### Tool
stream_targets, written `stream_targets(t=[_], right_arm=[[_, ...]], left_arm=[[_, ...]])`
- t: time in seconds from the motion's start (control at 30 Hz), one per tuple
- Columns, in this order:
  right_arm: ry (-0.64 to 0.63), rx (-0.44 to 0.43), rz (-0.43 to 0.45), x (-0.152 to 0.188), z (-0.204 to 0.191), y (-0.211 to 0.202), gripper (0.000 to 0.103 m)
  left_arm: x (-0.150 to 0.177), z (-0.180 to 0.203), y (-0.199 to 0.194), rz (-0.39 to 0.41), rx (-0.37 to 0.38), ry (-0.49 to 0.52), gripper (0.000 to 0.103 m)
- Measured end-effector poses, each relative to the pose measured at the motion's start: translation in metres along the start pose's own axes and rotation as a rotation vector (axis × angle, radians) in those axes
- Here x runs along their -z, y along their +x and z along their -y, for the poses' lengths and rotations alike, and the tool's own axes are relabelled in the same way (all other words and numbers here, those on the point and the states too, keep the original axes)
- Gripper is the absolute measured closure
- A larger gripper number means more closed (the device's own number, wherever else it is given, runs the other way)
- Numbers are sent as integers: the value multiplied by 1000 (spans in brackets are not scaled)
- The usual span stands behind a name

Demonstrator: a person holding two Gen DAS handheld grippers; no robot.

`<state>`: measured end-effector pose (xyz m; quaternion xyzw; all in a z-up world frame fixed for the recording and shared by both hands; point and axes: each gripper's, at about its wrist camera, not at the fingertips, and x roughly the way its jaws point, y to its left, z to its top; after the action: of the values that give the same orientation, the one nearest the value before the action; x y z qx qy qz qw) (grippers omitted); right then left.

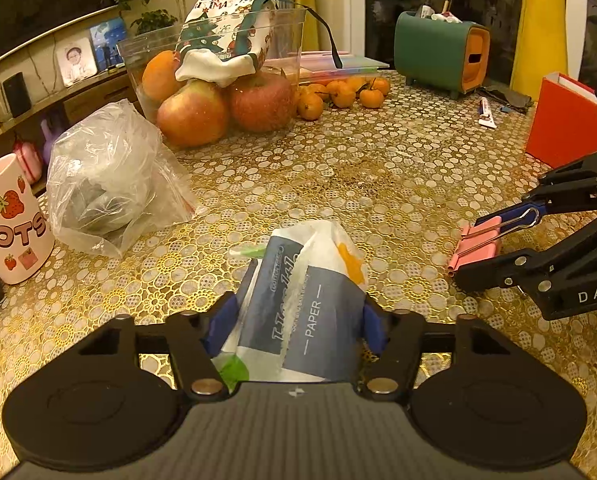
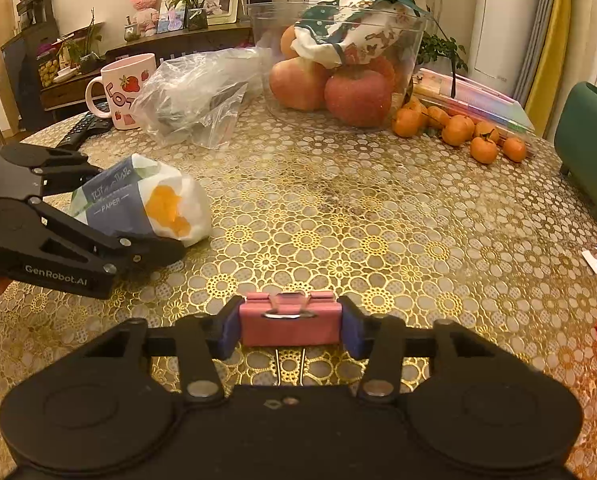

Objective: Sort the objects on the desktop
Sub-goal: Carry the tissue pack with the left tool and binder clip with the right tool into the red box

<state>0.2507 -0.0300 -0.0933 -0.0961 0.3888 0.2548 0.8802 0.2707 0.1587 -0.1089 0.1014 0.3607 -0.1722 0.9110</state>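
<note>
A soft tissue pack (image 1: 310, 280), white and grey-blue with "PAPER" printed on it, lies on the gold lace tablecloth (image 1: 378, 184). My left gripper (image 1: 297, 326) is shut on it, with a blue pad pressing into each side of the wrapper. The right wrist view shows the same pack (image 2: 158, 200) between the left gripper's (image 2: 134, 212) black fingers. A pink binder clip (image 2: 290, 324) sits on the table with its wire handles folded. My right gripper (image 2: 291, 328) is shut on it, pads against both ends. In the left wrist view the clip (image 1: 478, 246) is at the right, held in the right gripper (image 1: 478, 250).
At the back stands a clear bowl (image 1: 290, 32) holding apples and a Christmas cloth bag, with mandarins (image 1: 342, 94) beside it. A crumpled plastic bag (image 1: 106, 184) and strawberry mug (image 1: 10, 224) sit left. A green organiser (image 1: 438, 52), red box (image 1: 566, 120) and small tube (image 1: 486, 114) sit right.
</note>
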Motion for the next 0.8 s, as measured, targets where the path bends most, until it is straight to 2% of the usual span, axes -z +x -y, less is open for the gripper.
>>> stream_targets(t=[0.17, 0.37, 0.57, 0.8], right_arm=[[44, -6, -4, 4, 9, -10, 55], [60, 0, 7, 11, 17, -30, 55], [74, 2, 30, 20, 27, -59, 55], [104, 15, 51, 31, 41, -93, 55]], left_arm=[[-3, 15, -6, -19, -33, -15, 56], [-10, 39, -13, -48, -40, -45, 64], [-16, 69, -29, -46, -15, -66, 65], [-24, 107, -55, -39, -20, -76, 65]])
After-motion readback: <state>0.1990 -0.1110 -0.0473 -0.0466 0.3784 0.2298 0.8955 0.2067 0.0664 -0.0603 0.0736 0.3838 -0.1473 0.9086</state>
